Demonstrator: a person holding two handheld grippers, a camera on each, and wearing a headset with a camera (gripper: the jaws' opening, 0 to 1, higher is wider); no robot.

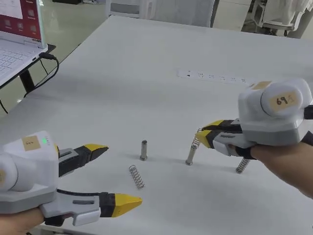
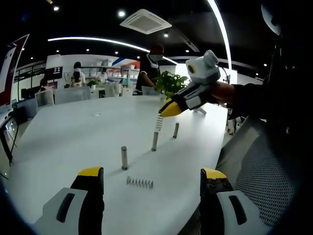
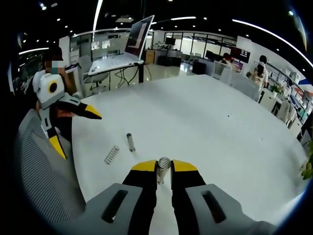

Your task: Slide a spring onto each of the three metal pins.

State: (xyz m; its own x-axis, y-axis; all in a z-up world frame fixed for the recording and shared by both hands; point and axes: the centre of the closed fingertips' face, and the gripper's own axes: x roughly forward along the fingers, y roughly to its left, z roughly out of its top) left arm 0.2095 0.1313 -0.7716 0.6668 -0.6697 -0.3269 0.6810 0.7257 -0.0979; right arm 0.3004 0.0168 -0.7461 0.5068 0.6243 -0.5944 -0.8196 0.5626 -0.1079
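Here, right hand-held gripper (image 1: 201, 134) clamping spring (image 1: 195, 142), atop pin (image 1: 190, 156)

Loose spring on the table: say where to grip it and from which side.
Grip the loose spring across its middle coils, from above, with the open left tool. It lies flat on the table, sides unobstructed; a mid grip likely leaves an end free for the bare pin.

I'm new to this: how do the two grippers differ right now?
The left gripper is open and holds nothing; the right gripper is shut on a spring. The left gripper hangs apart from the middle pin; the right gripper is at it. Both have yellow tips.
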